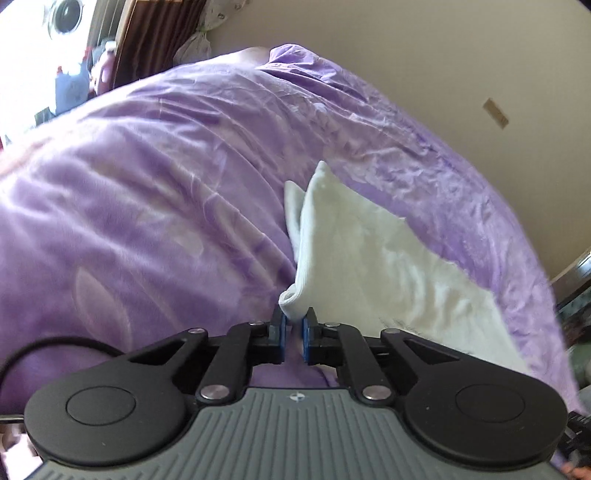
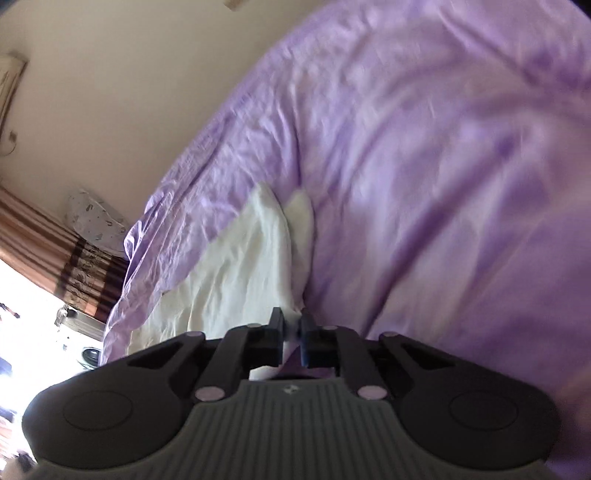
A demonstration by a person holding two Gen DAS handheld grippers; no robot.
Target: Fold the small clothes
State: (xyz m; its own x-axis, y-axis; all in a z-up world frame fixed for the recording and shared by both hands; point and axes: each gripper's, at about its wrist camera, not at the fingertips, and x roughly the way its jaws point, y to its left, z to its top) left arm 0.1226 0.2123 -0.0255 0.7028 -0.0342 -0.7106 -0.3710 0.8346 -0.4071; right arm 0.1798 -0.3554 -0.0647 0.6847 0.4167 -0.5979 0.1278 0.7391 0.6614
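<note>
Left wrist view
Left gripper: jaws clenched on a ribbed edge of the white garment, blue pads pressing it from both sides.
Garment: white, lifted at the held edge and draped away from the gripper to the right; two pointed ends stick up beyond it, one behind the other.
Blanket: purple, rumpled — it lies under and all around the garment.
Cable: black, curving over the blanket left of the gripper.
Wall: beige, beyond the blanket's far edge, with a small plate on it.
Curtain: brown, past the blanket at upper left; beside it a washer door in strong glare.
In the way: nothing sits between gripper and garment.

Right wrist view
Right gripper: jaws clenched on a white edge of the garment; this view is blurred, so the pinch shows only roughly.
Garment: spreads left of the gripper over the blanket, with two pointed ends farther out.
Blanket: fills the right side — its folded edge runs down the left of the garment.
Curtain: striped brown, left of the blanket, with a patterned bag above it.
Wall: beige, beyond the blanket.
</note>
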